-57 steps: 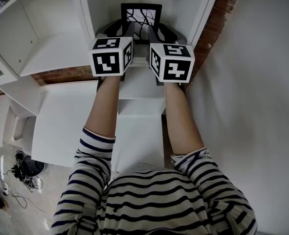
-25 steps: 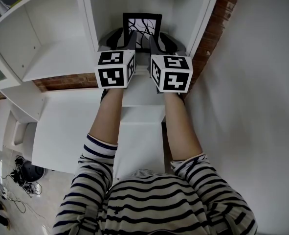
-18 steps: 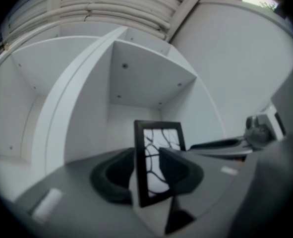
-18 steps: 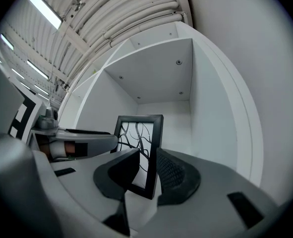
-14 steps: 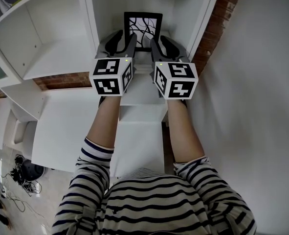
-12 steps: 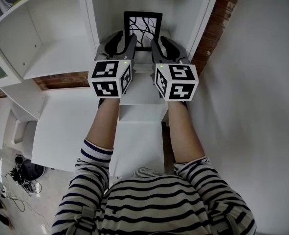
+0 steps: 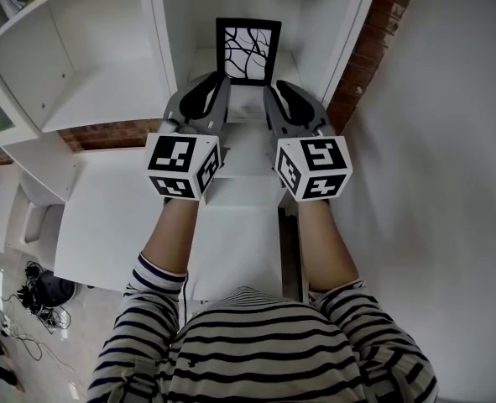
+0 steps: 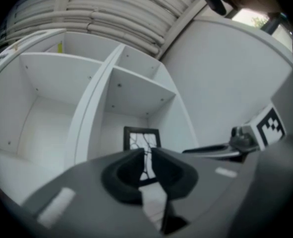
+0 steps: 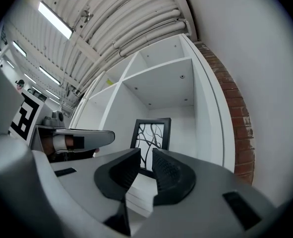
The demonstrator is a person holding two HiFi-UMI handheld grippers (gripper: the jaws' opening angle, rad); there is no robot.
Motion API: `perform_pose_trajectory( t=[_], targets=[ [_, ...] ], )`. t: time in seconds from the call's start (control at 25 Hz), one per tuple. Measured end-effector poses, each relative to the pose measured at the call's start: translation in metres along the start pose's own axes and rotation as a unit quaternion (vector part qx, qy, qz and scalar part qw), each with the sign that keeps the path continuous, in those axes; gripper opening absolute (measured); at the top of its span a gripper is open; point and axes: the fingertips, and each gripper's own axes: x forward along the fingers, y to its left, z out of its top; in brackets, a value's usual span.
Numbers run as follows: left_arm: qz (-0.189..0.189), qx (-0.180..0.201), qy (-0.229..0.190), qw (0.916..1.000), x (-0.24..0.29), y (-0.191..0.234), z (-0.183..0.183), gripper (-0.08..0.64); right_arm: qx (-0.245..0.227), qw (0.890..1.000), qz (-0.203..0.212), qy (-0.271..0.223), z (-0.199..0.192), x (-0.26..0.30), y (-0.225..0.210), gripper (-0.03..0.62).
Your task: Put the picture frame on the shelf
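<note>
The black picture frame point(image 7: 248, 50) with a branch pattern stands upright at the back of a white shelf compartment point(image 7: 249, 101), and nothing touches it. It also shows in the left gripper view point(image 8: 142, 139) and the right gripper view point(image 9: 152, 142), ahead of the jaws. My left gripper point(image 7: 207, 91) hangs in front of the compartment at the left, its jaws closing to a narrow slit with nothing between them. My right gripper point(image 7: 283, 95) hangs beside it at the right, its jaws a small gap apart and empty. Both are clear of the frame.
A wider shelf compartment point(image 7: 96, 82) lies to the left behind an upright divider point(image 7: 165, 40). A brick wall strip point(image 7: 373, 49) and a plain white wall point(image 7: 449, 183) bound the right side. A low white top point(image 7: 113, 217) sits below the shelf. Cables point(image 7: 38, 296) lie on the floor.
Both grippers have drawn back from the frame toward the person, out of the compartment. Their jaws have narrowed. The frame stays standing where it was.
</note>
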Motion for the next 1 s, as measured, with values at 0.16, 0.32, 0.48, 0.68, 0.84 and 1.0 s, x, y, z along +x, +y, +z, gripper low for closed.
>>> perform_pose_trajectory(
  t=[0.16, 0.32, 0.48, 0.68, 0.84, 1.0],
  targets=[
    [-0.028, -0.004, -0.003, 0.9996, -0.016, -0.014, -0.003, 0.022, 0.018, 0.999, 0.027, -0.019, 0.004, -0.019, 0.011, 0.046],
    [-0.055, -0.016, -0.002, 0.9984, -0.03, -0.029, -0.007, 0.008, 0.037, 0.997, 0.063, -0.038, 0.008, -0.039, 0.025, 0.021],
    [-0.08, -0.026, -0.004, 0.9964, -0.045, -0.043, -0.012, 0.008, 0.056, 0.994, 0.087, -0.043, 0.003, -0.059, 0.035, 0.012],
    [-0.108, -0.05, -0.011, 0.9929, -0.068, -0.057, -0.023, 0.006, 0.052, 0.993, 0.105, -0.033, -0.01, -0.081, 0.049, 0.009],
    [-0.125, -0.07, 0.0, 0.9897, -0.084, -0.073, -0.042, 0.006, 0.083, 0.989, 0.122, -0.025, -0.026, -0.095, 0.059, 0.009],
    [-0.139, -0.09, -0.005, 0.9862, -0.102, -0.083, -0.055, 0.006, 0.112, 0.985, 0.129, -0.015, -0.048, -0.109, 0.068, 0.009]
  ],
)
